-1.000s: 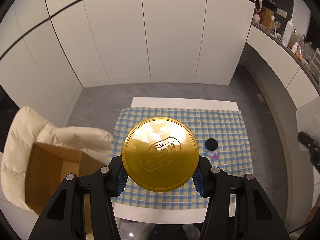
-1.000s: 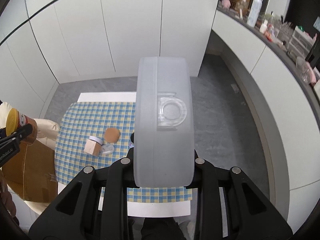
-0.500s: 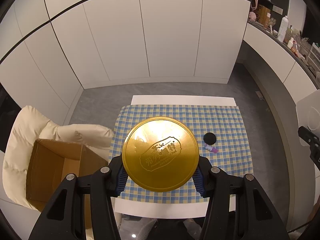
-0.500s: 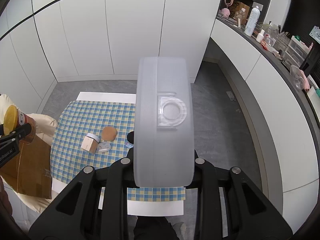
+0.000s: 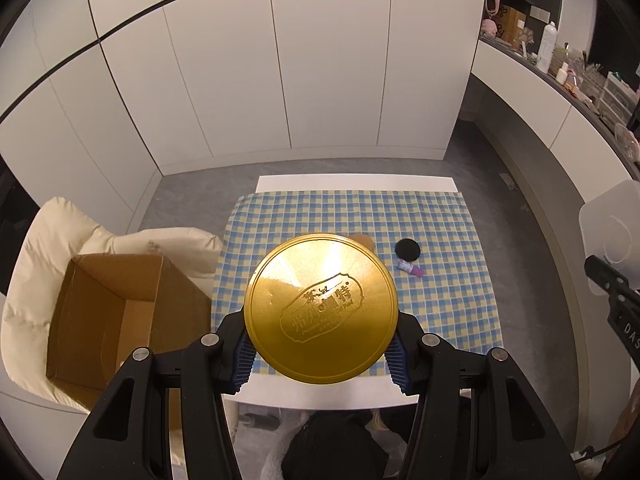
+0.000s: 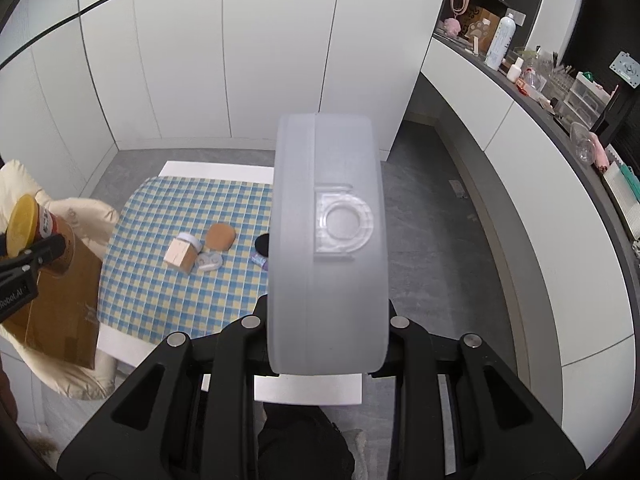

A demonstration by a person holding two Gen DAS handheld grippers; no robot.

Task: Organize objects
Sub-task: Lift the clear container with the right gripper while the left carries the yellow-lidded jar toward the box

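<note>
The gold-lidded jar (image 5: 321,307) is sitting between the left gripper's (image 5: 320,354) blue pads, pinched at its sides, above the checked tablecloth's (image 5: 440,300) near edge. The frosted plastic box (image 6: 328,240) is standing on edge, clamped in the right gripper (image 6: 326,332). A cardboard box (image 5: 116,312) is lying open at the left.
</note>
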